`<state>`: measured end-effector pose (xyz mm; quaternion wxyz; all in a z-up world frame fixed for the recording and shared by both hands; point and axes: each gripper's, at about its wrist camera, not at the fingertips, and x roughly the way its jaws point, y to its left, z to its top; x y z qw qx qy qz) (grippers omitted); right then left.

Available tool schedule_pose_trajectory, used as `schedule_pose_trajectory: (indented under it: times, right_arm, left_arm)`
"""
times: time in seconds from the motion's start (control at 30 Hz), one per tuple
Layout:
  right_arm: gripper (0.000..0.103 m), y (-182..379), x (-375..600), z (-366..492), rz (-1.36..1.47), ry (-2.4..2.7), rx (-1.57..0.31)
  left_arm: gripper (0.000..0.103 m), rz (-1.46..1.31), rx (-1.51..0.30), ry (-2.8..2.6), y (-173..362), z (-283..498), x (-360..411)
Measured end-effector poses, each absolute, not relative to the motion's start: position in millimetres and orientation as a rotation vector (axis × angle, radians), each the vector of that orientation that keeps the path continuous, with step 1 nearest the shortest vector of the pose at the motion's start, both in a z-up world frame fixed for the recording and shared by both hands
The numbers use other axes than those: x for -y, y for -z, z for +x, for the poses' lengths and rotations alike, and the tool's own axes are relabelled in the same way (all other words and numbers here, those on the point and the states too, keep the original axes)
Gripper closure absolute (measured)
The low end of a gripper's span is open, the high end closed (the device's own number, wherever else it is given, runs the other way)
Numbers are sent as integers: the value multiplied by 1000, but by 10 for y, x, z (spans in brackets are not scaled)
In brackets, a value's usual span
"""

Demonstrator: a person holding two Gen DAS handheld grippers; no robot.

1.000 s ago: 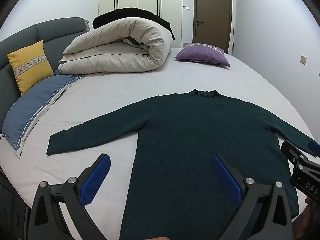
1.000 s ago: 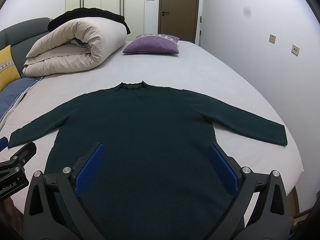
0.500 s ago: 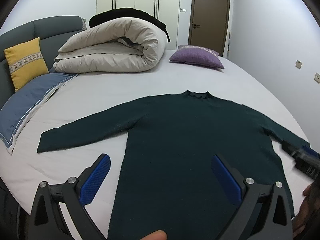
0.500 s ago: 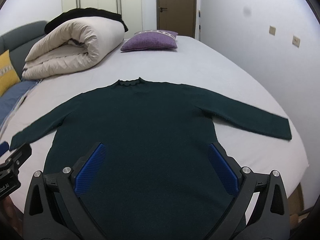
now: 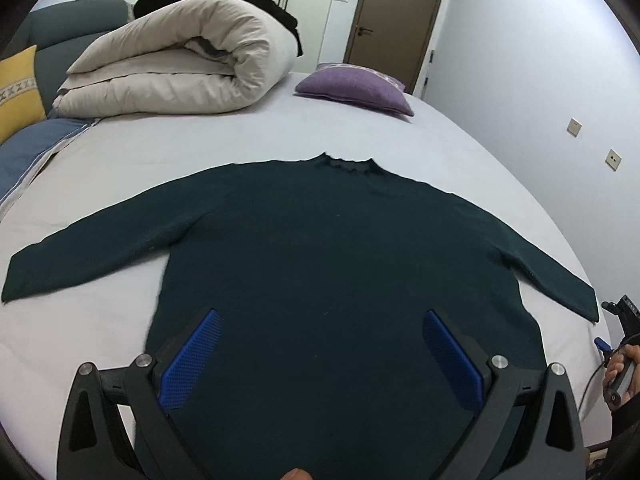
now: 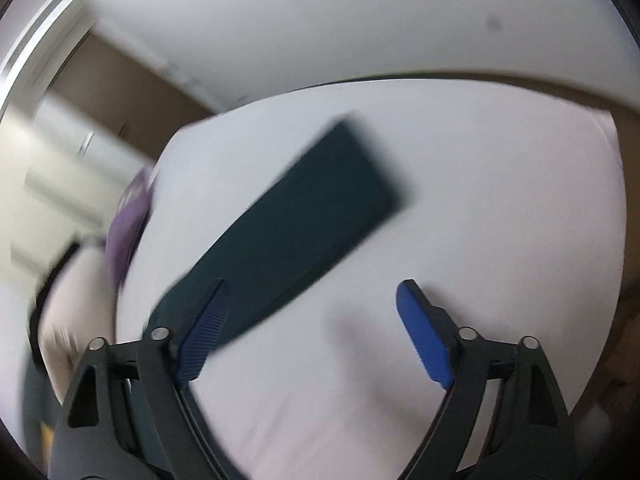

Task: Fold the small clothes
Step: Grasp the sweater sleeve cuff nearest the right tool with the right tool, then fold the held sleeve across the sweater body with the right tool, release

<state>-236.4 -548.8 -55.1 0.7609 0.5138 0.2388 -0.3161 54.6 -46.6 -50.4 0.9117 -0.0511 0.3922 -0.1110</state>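
1 dark green sweater (image 5: 332, 264): flat on bed (image 5: 248, 140), sleeves spread, unfolded. Left gripper (image 5: 320, 354): over sweater's hem, jaws apart, empty. Right gripper (image 6: 312, 330): beside sweater's right sleeve (image 6: 304, 220), jaws closing, nothing between; likely approaching to fold.

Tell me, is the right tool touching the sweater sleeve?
Apart. In the right wrist view, the open, closing right tool has only sheet between its pads; the sleeve lies beyond.
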Motion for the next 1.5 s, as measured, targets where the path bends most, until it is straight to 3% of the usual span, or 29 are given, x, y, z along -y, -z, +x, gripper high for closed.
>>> schedule_pose_trajectory:
  times: [0.17, 0.27, 0.33, 0.43, 0.67, 0.77, 1.0, 1.1, 1.17, 1.23, 1.3, 1.43, 1.5]
  right_arm:
    - [24, 650, 5750, -2276, 1109, 625, -462]
    - [49, 748, 5840, -2132, 1096, 608, -488]
    - [77, 796, 5896, -2072, 1092, 594, -510]
    - [95, 713, 5975, -2027, 1071, 603, -520]
    - [96, -105, 5058, -1121, 784, 419, -574]
    - [96, -365, 4317, -559, 656, 246, -614]
    - [95, 3, 2635, 351, 539, -34, -798]
    - [88, 542, 2122, 376, 526, -55, -902]
    - [76, 837, 1964, 396, 536, -89, -932]
    - [52, 1042, 1874, 272, 578, -129, -880]
    - [37, 1006, 1924, 71, 608, -131, -834]
    - [36, 866, 2170, -297, 682, -134, -798]
    - [36, 819, 2432, -576, 741, -115, -792]
  left_arm:
    - [0, -145, -971, 275, 686, 833, 710]
    - [0, -190, -982, 302, 739, 928, 752]
    - [0, -210, -987, 331, 763, 976, 767]
    - [1, -252, -989, 359, 789, 1040, 714]
    - [14, -410, -996, 396, 872, 1246, 419]
    - [14, -460, -983, 400, 886, 1298, 275]
    - [14, -547, -973, 399, 972, 1449, -74]
    - [14, -579, -996, 405, 1078, 1538, -88]
    - [14, -593, -1016, 423, 1142, 1608, -30]
    - [14, -591, -1028, 448, 1186, 1680, 109]
    - [14, -593, -1044, 472, 1225, 1776, 258]
    - [14, -591, -1105, 510, 1360, 1988, 661]
    - [22, -557, -1128, 524, 1391, 2072, 854]
